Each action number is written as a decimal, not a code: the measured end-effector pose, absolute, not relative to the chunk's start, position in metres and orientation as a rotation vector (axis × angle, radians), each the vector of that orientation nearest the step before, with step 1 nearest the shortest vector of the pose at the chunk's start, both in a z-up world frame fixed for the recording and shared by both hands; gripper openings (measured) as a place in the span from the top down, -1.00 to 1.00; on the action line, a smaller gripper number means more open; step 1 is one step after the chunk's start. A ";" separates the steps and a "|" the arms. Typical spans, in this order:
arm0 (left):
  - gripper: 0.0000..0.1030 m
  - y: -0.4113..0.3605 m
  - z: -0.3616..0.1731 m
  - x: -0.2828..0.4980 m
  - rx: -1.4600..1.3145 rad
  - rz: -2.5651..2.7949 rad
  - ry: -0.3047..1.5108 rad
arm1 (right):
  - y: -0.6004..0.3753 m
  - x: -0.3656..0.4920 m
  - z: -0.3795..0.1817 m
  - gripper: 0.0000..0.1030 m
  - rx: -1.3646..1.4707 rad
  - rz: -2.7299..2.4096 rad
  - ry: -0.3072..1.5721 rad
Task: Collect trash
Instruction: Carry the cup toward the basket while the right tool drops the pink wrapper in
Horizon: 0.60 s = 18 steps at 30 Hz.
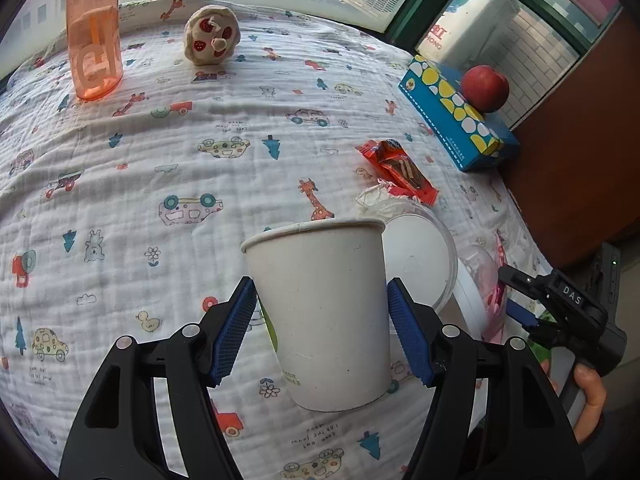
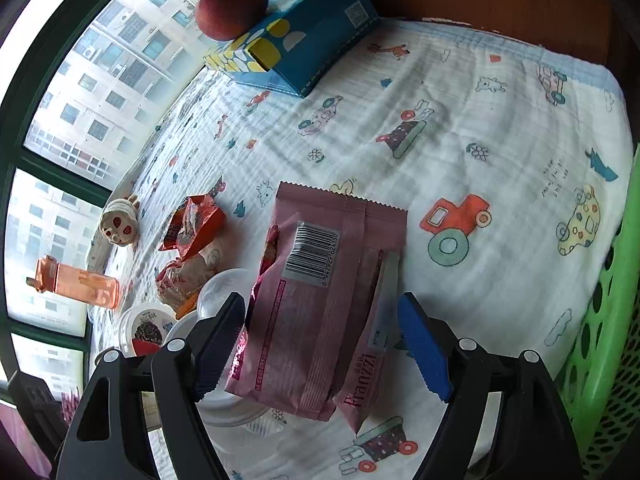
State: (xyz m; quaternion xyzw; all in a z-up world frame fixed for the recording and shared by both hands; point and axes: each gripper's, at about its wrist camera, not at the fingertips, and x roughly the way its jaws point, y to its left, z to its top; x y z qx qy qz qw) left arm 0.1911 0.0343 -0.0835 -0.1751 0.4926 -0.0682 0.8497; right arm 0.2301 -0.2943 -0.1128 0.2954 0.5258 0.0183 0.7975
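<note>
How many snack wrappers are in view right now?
3. A pink packet sits between the right gripper's fingers, an orange wrapper lies on the cloth, and a crumpled red-white one is beside it. More may hide behind the packet.

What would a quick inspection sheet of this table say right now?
Surface: cartoon-print cloth covering the table.
Job's things: paper cup; pink snack bag; orange wrapper; plastic lids.
Clutter: orange bottle, plush toy, apple on blue tissue box.
Grippers: left gripper pads against the cup; right gripper straddles the bag, right pad apart from it.
Cables: nothing seen.
Surroundings: windows, green basket.
</note>
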 end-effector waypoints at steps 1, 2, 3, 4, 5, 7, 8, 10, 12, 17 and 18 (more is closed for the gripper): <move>-0.28 0.035 -0.083 0.191 -0.366 -0.143 1.035 | -0.296 0.230 -0.115 -0.47 0.653 0.047 1.131; -0.28 0.035 -0.082 0.190 -0.363 -0.141 1.033 | -0.297 0.230 -0.116 -0.44 0.663 0.050 1.133; -0.28 0.035 -0.081 0.190 -0.363 -0.141 1.032 | -0.298 0.230 -0.116 -0.34 0.666 0.051 1.131; -0.28 0.034 -0.081 0.189 -0.363 -0.143 1.031 | -0.298 0.229 -0.115 -0.29 0.665 0.058 1.127; -0.28 0.034 -0.080 0.189 -0.361 -0.145 1.029 | -0.298 0.228 -0.114 -0.21 0.663 0.067 1.121; -0.28 0.032 -0.079 0.188 -0.357 -0.151 1.025 | -0.296 0.227 -0.111 -0.09 0.654 0.080 1.112; -0.28 0.031 -0.078 0.186 -0.355 -0.154 1.023 | -0.295 0.227 -0.110 -0.05 0.649 0.083 1.107; -0.28 0.029 -0.075 0.184 -0.352 -0.158 1.019 | -0.294 0.224 -0.107 -0.02 0.641 0.087 1.091; -0.28 0.027 -0.071 0.182 -0.347 -0.165 1.013 | -0.293 0.220 -0.101 0.05 0.630 0.096 1.068; -0.28 0.020 -0.054 0.173 -0.334 -0.190 0.982 | -0.290 0.204 -0.080 0.07 0.566 0.115 1.002; -0.28 0.018 -0.050 0.171 -0.334 -0.201 0.974 | -0.291 0.200 -0.076 0.07 0.560 0.122 0.988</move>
